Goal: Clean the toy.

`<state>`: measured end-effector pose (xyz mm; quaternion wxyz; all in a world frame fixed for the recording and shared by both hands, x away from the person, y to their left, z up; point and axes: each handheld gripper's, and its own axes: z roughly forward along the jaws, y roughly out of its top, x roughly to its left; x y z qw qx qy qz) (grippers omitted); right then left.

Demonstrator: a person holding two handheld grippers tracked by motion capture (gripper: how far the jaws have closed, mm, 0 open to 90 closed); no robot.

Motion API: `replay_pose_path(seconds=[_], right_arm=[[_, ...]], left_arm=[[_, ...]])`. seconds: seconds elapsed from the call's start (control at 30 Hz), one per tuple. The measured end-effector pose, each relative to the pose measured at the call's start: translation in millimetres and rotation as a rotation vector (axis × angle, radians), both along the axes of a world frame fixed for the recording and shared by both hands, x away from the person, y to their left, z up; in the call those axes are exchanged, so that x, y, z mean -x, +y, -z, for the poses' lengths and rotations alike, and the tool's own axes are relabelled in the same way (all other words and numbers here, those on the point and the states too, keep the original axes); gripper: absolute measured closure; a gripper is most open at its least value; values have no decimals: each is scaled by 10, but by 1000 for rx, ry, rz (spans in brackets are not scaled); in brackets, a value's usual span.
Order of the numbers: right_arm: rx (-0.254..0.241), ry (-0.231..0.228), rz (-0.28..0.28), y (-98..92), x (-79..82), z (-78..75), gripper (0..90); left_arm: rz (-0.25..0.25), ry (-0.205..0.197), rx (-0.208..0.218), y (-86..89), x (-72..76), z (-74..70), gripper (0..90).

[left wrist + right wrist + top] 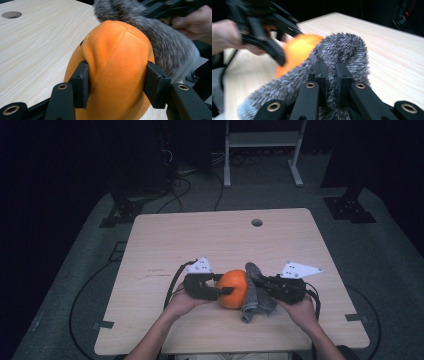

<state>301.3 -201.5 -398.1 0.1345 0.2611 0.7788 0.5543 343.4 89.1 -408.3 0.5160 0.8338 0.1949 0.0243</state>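
The left gripper (116, 82) clamps the orange plush (117, 65); the right gripper (330, 72) pinches the grey sock (342, 50). If the sock is pulled hard, the soft plush may slip out.

Place: a lab or recording room, dim around its edges.
Table (165, 240): bare pale wood, with a cable hole (257, 222) at the far side.
Floor: grey carpet (385, 265), black cables (180, 190) trailing far left.
Far: a white metal frame (262, 142); black stand bases (348, 209) at both sides.

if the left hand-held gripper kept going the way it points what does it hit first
The orange plush toy its jaws already clamp; just behind that, probably the grey fuzzy sock pinched in the right hand-held gripper.
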Motion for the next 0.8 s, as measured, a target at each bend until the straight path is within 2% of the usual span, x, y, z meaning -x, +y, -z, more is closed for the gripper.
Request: replay_pose_path(seconds=[0.07, 0.1, 0.23, 0.3, 0.4, 0.47, 0.53, 0.57, 0.6, 0.7, 0.77, 0.8], right_arm=[[8, -12, -2, 17, 11, -9, 819], [28, -17, 1, 35, 13, -8, 819], [32, 16, 19, -10, -68, 74, 819], [25, 28, 21, -46, -94, 94, 818], [29, 30, 27, -83, -117, 103, 817], [32, 33, 31, -105, -134, 113, 817], [24, 40, 25, -113, -137, 121, 817], [18, 46, 19, -113, -133, 121, 817], [19, 44, 16, -107, -124, 119, 817], [38, 16, 10, -74, -25, 79, 820], [36, -6, -22, -19, 63, 23, 821], [44, -17, -34, 22, 92, 1, 821]], left_arm=[[2, 7, -4, -31, 2, 20, 448], [3, 3, -7, -42, 6, 28, 431], [57, 29, 20, -62, 4, 72, 228], [74, 1, 7, -68, 16, 83, 220], [72, -35, 8, -59, -7, 101, 265], [40, -26, 21, -49, -43, 129, 220], [26, 4, 3, -74, -78, 177, 128], [31, 12, 4, -87, -85, 199, 123], [31, 5, 3, -95, -79, 218, 145], [12, -36, -6, -114, -21, 197, 313], [-7, -25, -1, -139, -8, 177, 362], [-8, -31, -8, -172, 7, 165, 372]])
